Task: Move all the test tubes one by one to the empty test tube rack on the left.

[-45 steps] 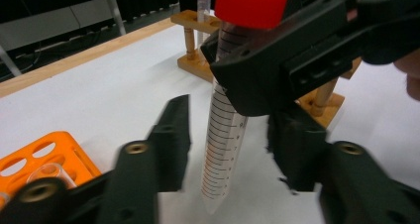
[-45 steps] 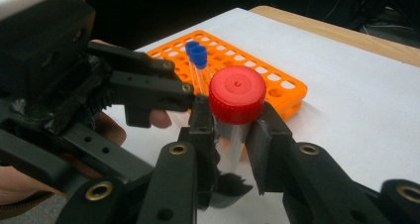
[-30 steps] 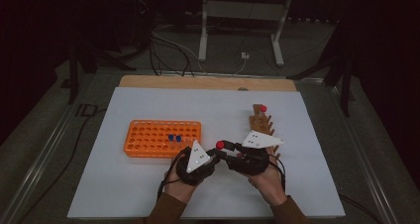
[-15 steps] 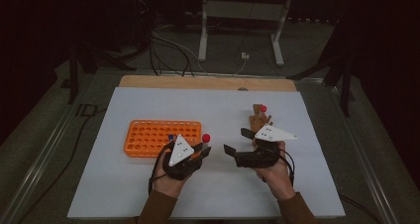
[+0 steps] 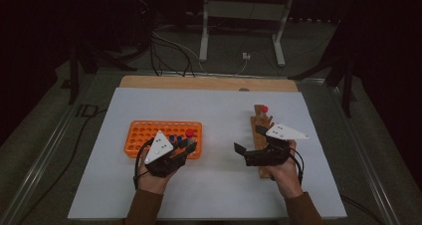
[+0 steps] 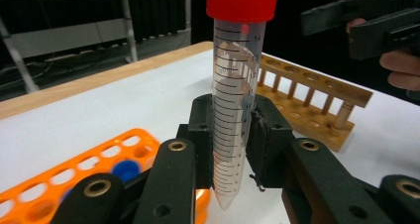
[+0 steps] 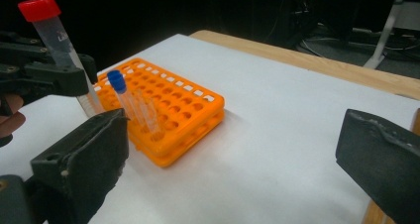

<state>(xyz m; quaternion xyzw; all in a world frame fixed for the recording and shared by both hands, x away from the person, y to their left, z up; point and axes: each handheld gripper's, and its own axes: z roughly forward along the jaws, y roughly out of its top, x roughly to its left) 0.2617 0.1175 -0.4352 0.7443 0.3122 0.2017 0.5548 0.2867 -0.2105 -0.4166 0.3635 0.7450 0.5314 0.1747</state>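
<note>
— Red cap [image 6: 242,1] up top, clear graduated tube [image 6: 232,120] below it: do we have that pinned in our left gripper [image 6: 229,149]?

— We do. In the left gripper view the two black jaws press on the tube from either side, about halfway down its length, with the pointed tip hanging free under them. The tube stands close to upright.

— Where does that put it on the table?

— From the high view, our left gripper [image 5: 185,146] sits at the near right corner of the orange rack [image 5: 142,135], and the red cap [image 5: 189,133] shows just over that corner. The rack lies left of centre on the white mat [image 5: 219,110].

— Anything already in the rack?

— Blue-capped tubes [image 7: 117,80] stand in it; the right gripper view shows them upright in holes along the rack's near side, and the high view has blue caps [image 5: 173,138] just left of the red one.

— And our right gripper [image 5: 249,139]?

— Its jaws have just been opening and now stand wide apart, with nothing between them. In the right gripper view we see bare white mat and the orange rack [image 7: 183,110] through the gap.

— Where is it?

— Well apart from the left one, on the right half of the mat, just beside the wooden rack [image 5: 260,119]. That rack runs near to far, and another red-capped tube [image 5: 264,109] stands at its far end
</note>
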